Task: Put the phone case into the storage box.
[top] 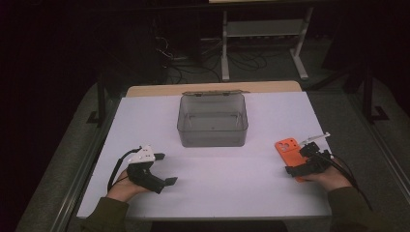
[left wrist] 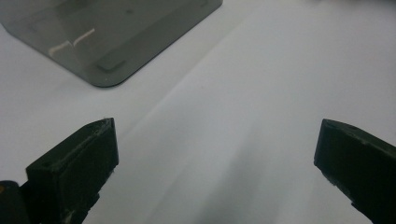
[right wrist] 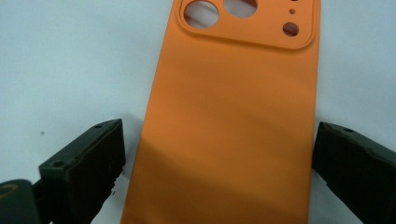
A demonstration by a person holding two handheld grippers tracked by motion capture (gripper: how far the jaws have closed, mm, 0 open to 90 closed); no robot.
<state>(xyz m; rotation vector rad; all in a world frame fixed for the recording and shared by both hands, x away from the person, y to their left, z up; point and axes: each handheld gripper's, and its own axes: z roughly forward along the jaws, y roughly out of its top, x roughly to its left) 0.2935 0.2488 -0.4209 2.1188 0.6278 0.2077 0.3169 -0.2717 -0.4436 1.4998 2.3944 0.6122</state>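
Phone case [right wrist: 229, 126] flat, cutouts pointing away, between open jaws

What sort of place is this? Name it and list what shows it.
Likely a lab or workshop recording station, not a home. A white table stands on a dim floor, with a tangle of cables and a metal stand behind it, and handheld grippers, left gripper, right gripper, with trailing leads.

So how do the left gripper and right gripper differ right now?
The right gripper straddles the orange phone case, jaws open either side; the left gripper has bare white table between its jaws. The left sits nearer the grey box. Both are open.
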